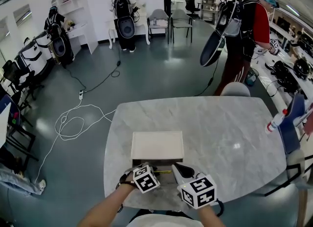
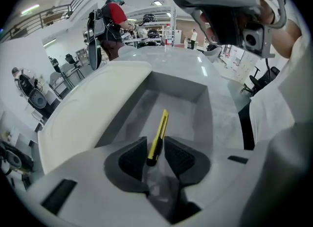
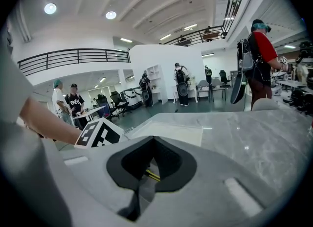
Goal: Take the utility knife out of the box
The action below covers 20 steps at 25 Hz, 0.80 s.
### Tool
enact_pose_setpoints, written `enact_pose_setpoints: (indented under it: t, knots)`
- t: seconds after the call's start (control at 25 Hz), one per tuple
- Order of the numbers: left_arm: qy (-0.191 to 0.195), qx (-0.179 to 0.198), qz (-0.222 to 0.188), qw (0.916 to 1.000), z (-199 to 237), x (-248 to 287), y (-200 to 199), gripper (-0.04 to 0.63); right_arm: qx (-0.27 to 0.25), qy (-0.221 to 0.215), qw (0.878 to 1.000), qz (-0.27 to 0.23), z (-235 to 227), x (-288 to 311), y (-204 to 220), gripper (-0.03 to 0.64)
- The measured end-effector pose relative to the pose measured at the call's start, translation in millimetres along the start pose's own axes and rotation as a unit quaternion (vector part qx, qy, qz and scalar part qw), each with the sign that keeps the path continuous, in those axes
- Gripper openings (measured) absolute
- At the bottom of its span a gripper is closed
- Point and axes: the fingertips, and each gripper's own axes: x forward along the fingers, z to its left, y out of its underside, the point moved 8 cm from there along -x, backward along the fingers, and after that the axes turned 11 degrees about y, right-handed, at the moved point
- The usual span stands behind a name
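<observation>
A shallow white box [image 1: 145, 162] lies open at the near edge of the marble table, its lid [image 1: 157, 145] folded back away from me. In the left gripper view the box's grey inside [image 2: 183, 106] lies straight ahead beside the lid [image 2: 90, 111]. A yellow utility knife [image 2: 161, 130] points away over that inside, and its dark end sits between the pads of my left gripper [image 2: 155, 153], which is shut on it. In the head view the knife [image 1: 165, 171] shows just right of the left gripper [image 1: 156, 170]. My right gripper [image 1: 175, 167] hovers close by, shut and holding nothing [image 3: 154, 158].
A spray bottle [image 1: 276, 121] stands at the table's right edge, and a grey chair [image 1: 235, 89] is at its far side. A person in red [image 1: 247, 35] stands beyond it. White cables [image 1: 73, 121] loop over the floor to the left.
</observation>
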Motion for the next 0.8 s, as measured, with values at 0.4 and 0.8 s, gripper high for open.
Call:
enact_pose_setpoints:
  t: [0.4, 0.8]
  knots:
    - [-0.010, -0.005, 0.032, 0.9994, -3.2, 9.3, -0.8, 0.081, -0.012, -0.036, 0.999, 0.009, -11.9, -0.4, 4.9, 0.005]
    - [-0.024, 0.008, 0.037, 0.9990, -7.0, 2.6, 2.6, 0.057, -0.003, -0.040, 0.999, 0.006, -3.6, 5.0, 6.8, 0.005]
